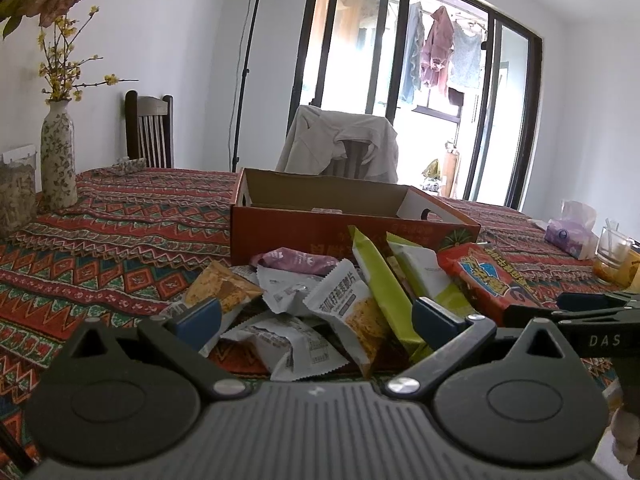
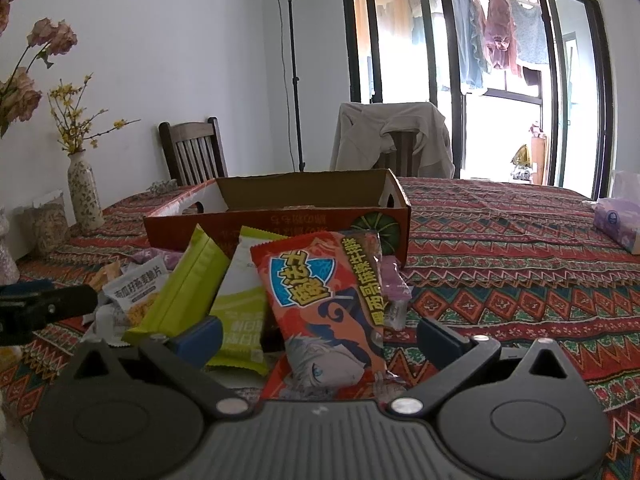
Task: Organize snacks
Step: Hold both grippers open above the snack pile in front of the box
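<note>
Patterned tablecloth; red snack packet between spread fingers of right tool.

Glossy foil snack packets, matt cardboard box, woven patterned cloth tablecloth, matt black plastic tool

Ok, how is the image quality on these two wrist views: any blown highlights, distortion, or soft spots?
Left wrist view: the balcony window is blown out white, straight frames bow from the fisheye, and the snack pile stays sharp. Right wrist view: same overexposed glass, dark vignette in the corners, and print on the red snack packet is legible.
</note>
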Available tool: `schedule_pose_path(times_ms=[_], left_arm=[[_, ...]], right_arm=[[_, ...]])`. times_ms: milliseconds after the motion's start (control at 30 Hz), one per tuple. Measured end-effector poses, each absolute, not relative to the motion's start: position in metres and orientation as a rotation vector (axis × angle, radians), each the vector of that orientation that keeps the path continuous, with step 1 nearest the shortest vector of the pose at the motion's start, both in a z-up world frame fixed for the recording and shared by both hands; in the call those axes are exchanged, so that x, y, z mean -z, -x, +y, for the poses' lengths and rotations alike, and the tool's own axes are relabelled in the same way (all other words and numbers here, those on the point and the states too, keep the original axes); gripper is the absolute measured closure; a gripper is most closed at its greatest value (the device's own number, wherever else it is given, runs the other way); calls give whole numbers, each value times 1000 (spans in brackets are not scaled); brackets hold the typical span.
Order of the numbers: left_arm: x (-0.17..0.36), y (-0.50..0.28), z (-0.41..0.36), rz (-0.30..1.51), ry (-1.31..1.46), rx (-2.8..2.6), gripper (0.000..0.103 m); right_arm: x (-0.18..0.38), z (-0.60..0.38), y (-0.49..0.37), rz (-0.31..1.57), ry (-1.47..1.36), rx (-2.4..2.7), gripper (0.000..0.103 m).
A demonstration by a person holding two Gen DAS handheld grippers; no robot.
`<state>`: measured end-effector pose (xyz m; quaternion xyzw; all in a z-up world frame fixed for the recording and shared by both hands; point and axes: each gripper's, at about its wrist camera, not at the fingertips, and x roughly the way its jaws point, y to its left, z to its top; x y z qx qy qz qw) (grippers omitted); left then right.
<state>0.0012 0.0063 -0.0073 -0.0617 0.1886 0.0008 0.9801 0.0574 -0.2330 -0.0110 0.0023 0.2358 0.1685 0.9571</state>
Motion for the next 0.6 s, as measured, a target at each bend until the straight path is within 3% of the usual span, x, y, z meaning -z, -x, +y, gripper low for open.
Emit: schedule_pose_path(times_ms=[600], left_arm=[[7, 0, 9, 374, 133, -1, 0]], right_arm=[[10, -234, -56, 479, -7, -341, 0]])
